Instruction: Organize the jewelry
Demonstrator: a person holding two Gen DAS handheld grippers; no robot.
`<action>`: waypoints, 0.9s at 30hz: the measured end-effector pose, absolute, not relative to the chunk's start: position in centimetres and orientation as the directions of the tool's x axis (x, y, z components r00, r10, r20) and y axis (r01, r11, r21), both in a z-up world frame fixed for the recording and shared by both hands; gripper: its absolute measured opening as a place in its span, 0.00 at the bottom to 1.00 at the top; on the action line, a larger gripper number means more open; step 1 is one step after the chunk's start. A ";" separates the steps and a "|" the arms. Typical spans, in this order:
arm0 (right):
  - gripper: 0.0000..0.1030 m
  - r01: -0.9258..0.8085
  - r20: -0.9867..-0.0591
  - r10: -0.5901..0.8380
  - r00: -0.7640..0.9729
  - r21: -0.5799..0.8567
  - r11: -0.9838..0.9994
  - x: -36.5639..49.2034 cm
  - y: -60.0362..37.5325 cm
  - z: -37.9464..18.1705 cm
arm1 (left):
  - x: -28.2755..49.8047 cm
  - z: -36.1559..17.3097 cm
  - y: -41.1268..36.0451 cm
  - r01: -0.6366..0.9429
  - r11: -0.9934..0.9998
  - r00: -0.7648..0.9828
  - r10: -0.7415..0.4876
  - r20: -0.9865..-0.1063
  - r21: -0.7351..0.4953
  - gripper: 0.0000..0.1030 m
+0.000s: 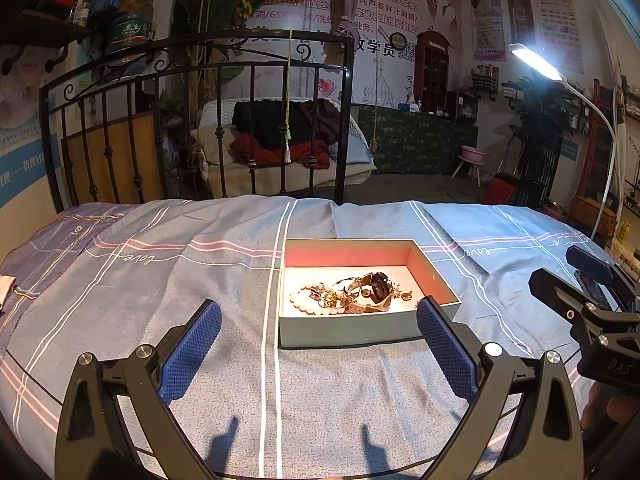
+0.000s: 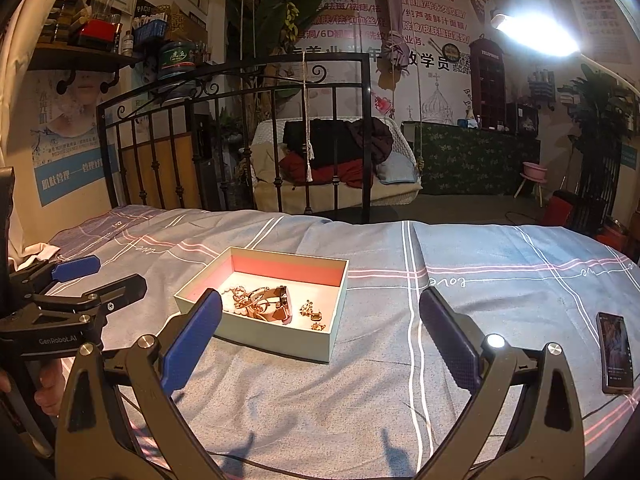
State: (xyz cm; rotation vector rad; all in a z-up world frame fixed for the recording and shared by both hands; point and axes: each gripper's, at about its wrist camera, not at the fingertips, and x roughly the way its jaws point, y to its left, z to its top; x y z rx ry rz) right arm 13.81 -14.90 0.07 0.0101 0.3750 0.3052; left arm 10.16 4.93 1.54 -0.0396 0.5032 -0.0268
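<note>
A shallow pale green box (image 1: 344, 334) with a pink inside sits on the bed and holds a heap of jewelry: a white bead bracelet (image 1: 304, 300), a dark watch (image 1: 378, 286), gold pieces. The box also shows in the right wrist view (image 2: 276, 344), with the watch (image 2: 280, 300) and small gold pieces (image 2: 312, 312) in it. My left gripper (image 1: 318, 328) is open and empty, just in front of the box. My right gripper (image 2: 320, 320) is open and empty, to the right of the box. Each gripper shows at the edge of the other's view.
The bed has a blue-grey striped sheet (image 1: 160, 280). A black iron bed frame (image 1: 200, 80) stands at its far end. A phone (image 2: 614, 354) lies on the sheet at the right. A lit lamp (image 1: 536, 62) leans over the right side.
</note>
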 end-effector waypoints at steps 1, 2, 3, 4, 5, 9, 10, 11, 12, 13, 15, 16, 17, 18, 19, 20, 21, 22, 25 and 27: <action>0.94 -0.292 -0.360 0.296 0.885 0.066 0.954 13.8 -14.9 0.1 | 10.2 1.6 5.0 0.016 0.999 0.877 -0.038 -0.479 -0.052 0.94; 0.94 -0.292 -0.360 0.296 0.885 0.066 0.954 13.9 -14.9 0.1 | 10.1 1.7 5.0 0.009 0.998 0.879 -0.034 -0.475 -0.055 0.94; 0.94 -0.292 -0.359 0.295 0.885 0.065 0.954 13.8 -14.9 0.1 | 10.0 1.8 5.0 0.002 0.999 0.882 -0.027 -0.471 -0.054 0.94; 0.94 -0.292 -0.360 0.296 0.885 0.066 0.954 13.8 -14.9 0.1 | 9.9 1.8 4.9 -0.004 0.999 0.887 -0.021 -0.462 -0.052 0.94; 0.94 -0.292 -0.361 0.296 0.885 0.066 0.954 13.8 -14.9 0.1 | 9.7 1.8 4.9 -0.007 0.999 0.891 -0.015 -0.453 -0.047 0.94; 0.94 -0.294 -0.360 0.298 0.884 0.067 0.953 13.9 -14.9 0.2 | 9.7 1.8 4.6 0.001 0.999 0.890 -0.020 -0.455 -0.043 0.94; 0.94 -0.294 -0.360 0.298 0.884 0.066 0.953 13.8 -14.9 0.2 | 9.7 1.7 4.6 0.003 0.999 0.889 -0.021 -0.457 -0.042 0.94; 0.94 -0.294 -0.358 0.298 0.885 0.067 0.953 13.8 -14.9 0.2 | 9.7 1.7 4.5 0.002 0.999 0.888 -0.020 -0.458 -0.039 0.94; 0.94 -0.295 -0.356 0.300 0.885 0.071 0.953 13.7 -14.9 0.2 | 9.6 1.7 4.5 0.002 0.999 0.888 -0.019 -0.459 -0.036 0.94; 0.94 -0.295 -0.356 0.302 0.885 0.074 0.953 13.7 -14.9 0.2 | 9.6 1.8 4.5 0.003 0.999 0.889 -0.018 -0.458 -0.034 0.94; 0.94 -0.296 -0.358 0.302 0.884 0.073 0.952 13.8 -14.8 0.1 | 9.5 1.8 4.5 0.003 0.999 0.891 -0.018 -0.454 -0.034 0.94; 0.94 -0.296 -0.358 0.302 0.883 0.072 0.952 13.7 -14.8 0.0 | 9.5 1.8 4.4 0.004 0.999 0.890 -0.020 -0.455 -0.035 0.94; 0.94 -0.296 -0.359 0.302 0.883 0.072 0.952 13.7 -14.8 0.0 | 9.6 1.8 4.4 0.003 0.999 0.888 -0.018 -0.459 -0.033 0.94; 0.94 -0.297 -0.359 0.303 0.883 0.073 0.952 13.7 -14.8 0.0 | 9.6 1.8 4.4 0.004 0.999 0.886 -0.018 -0.463 -0.032 0.94; 0.94 -0.296 -0.359 0.302 0.883 0.072 0.952 13.7 -14.8 0.0 | 9.7 1.8 4.4 0.004 1.000 0.884 -0.018 -0.467 -0.031 0.94; 0.94 -0.297 -0.359 0.302 0.883 0.072 0.952 13.7 -14.8 0.0 | 9.8 1.7 4.3 0.003 1.000 0.881 -0.017 -0.472 -0.030 0.94; 0.94 -0.298 -0.361 0.303 0.882 0.073 0.952 13.7 -14.8 -0.1 | 9.8 1.7 4.3 0.005 0.999 0.880 -0.019 -0.475 -0.032 0.94; 0.94 -0.298 -0.362 0.304 0.881 0.073 0.952 13.7 -14.7 -0.1 | 9.8 1.7 4.3 0.004 0.999 0.879 -0.019 -0.476 -0.032 0.94; 0.94 -0.301 -0.366 0.306 0.879 0.072 0.951 13.7 -14.5 -0.3 | 9.7 1.6 4.4 -0.006 1.000 0.881 -0.008 -0.473 -0.029 0.94; 0.94 -0.305 -0.367 0.309 0.877 0.069 0.950 13.7 -14.3 -0.3 | 9.8 1.6 4.5 -0.019 1.000 0.882 0.006 -0.471 -0.023 0.94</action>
